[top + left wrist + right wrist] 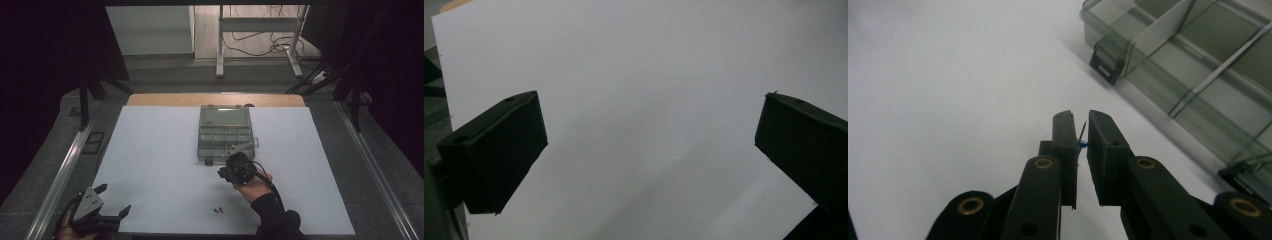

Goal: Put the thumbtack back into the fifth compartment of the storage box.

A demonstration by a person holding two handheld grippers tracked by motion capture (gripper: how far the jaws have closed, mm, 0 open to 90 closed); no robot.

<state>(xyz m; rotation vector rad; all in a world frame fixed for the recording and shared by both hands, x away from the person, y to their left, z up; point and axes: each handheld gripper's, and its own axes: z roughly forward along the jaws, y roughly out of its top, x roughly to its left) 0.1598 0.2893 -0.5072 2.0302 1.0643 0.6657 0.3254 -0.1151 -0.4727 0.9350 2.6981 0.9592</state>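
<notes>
right gripper (1079, 131) clenching a blue pushpin (1081, 142) by its head, needle showing, just short of the open organizer box (225, 134) at 12 o'clock | left gripper (102, 212) idling, jaws spread, at 8 o'clock | risk: thin grip letting pin twist, dropping onto white sheet (160, 165) near red and green pins (217, 210)

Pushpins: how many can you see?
3. A blue pin sits pinched in the right gripper; a green pin and a red pin lie together on the table near its front edge. The box may hide more.
</notes>
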